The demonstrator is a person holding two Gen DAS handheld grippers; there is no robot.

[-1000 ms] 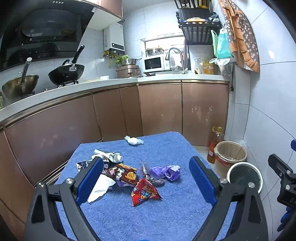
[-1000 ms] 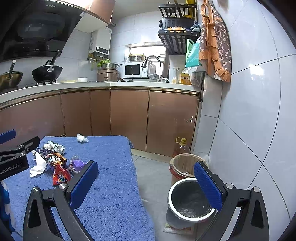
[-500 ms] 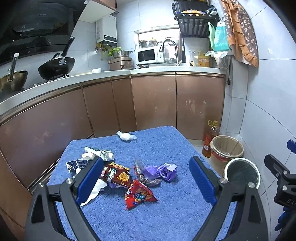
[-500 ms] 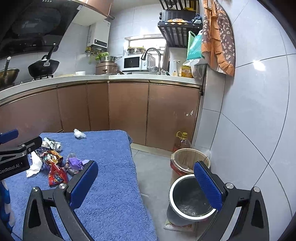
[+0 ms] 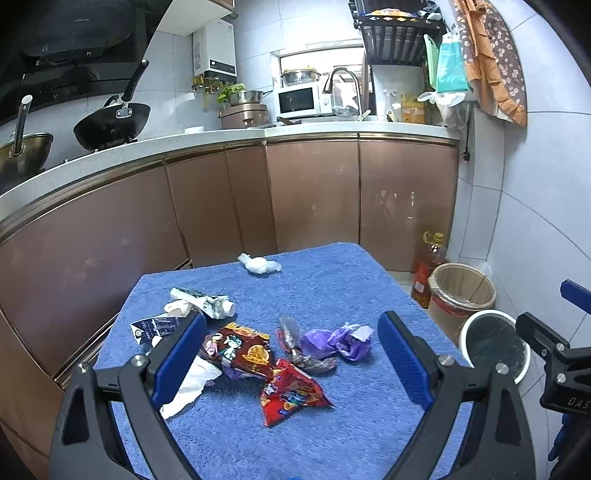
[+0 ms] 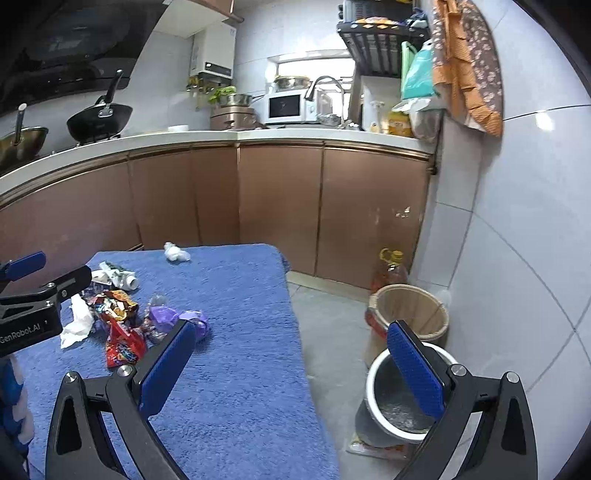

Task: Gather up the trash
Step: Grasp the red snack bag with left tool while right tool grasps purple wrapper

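Both views were brightly and evenly lit, with daylight blown out to white at the window (image 5: 317, 61) above the counter and a small glare spot on the wall tiles (image 6: 546, 120) to the right. Shadows were soft and faint, only a slight darkening under the wrappers on the blue towel (image 5: 332, 288), while the range hood (image 5: 74, 33) corner stayed dim. Strong fisheye bending curved the countertop (image 5: 221, 138) and tile lines, black vignetting ringed the corners, and the right wrist view looked slightly softer than the crisp left one.
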